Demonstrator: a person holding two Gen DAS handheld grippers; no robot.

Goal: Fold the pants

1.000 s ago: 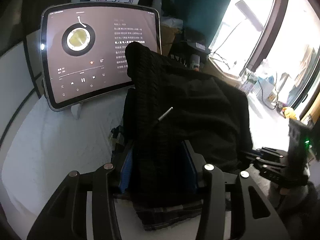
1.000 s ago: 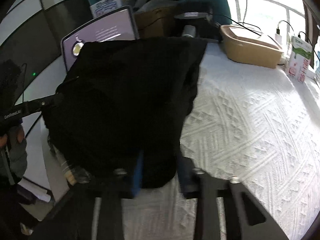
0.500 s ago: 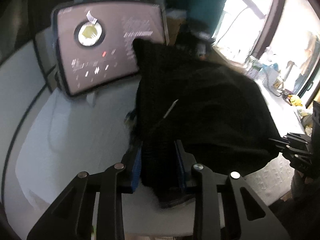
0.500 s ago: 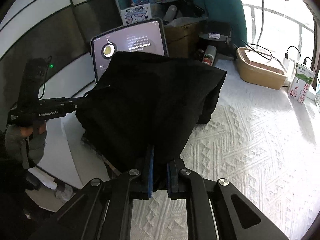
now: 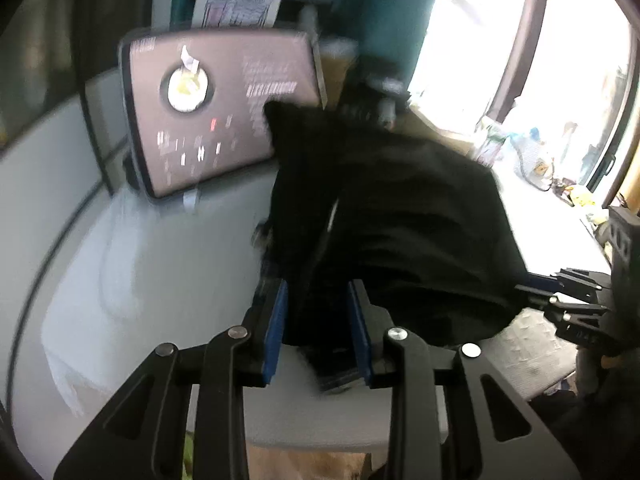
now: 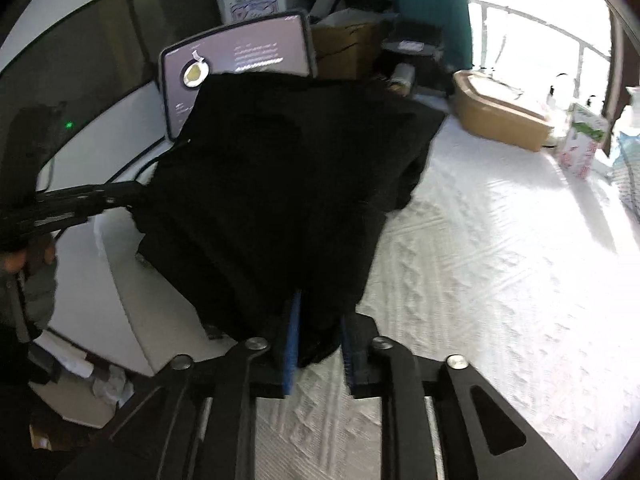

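Note:
Black pants (image 5: 400,220) hang bunched between both grippers above a white quilted cover (image 6: 500,280). My left gripper (image 5: 318,332) is shut on one thick edge of the pants, its blue pads pressing the cloth from both sides. In the right wrist view the pants (image 6: 280,180) spread as a dark sheet, and the left gripper (image 6: 132,196) grips their left side. My right gripper (image 6: 320,340) has its jaws opening. A fold of cloth still lies between the blue pads, but they no longer pinch it. The right gripper (image 5: 528,296) also shows at the pants' right edge.
A tablet (image 6: 240,68) with a lit screen stands behind the pants. A tan tray (image 6: 504,116) and a small carton (image 6: 580,144) sit at the back right by the window. A cardboard box (image 6: 344,52) and clutter stand behind. The table's edge drops off at the left.
The right gripper's pads have spread apart from a tight pinch on the cloth. Both grippers have risen and drawn back with the pants; the left jaws narrowed on the fabric.

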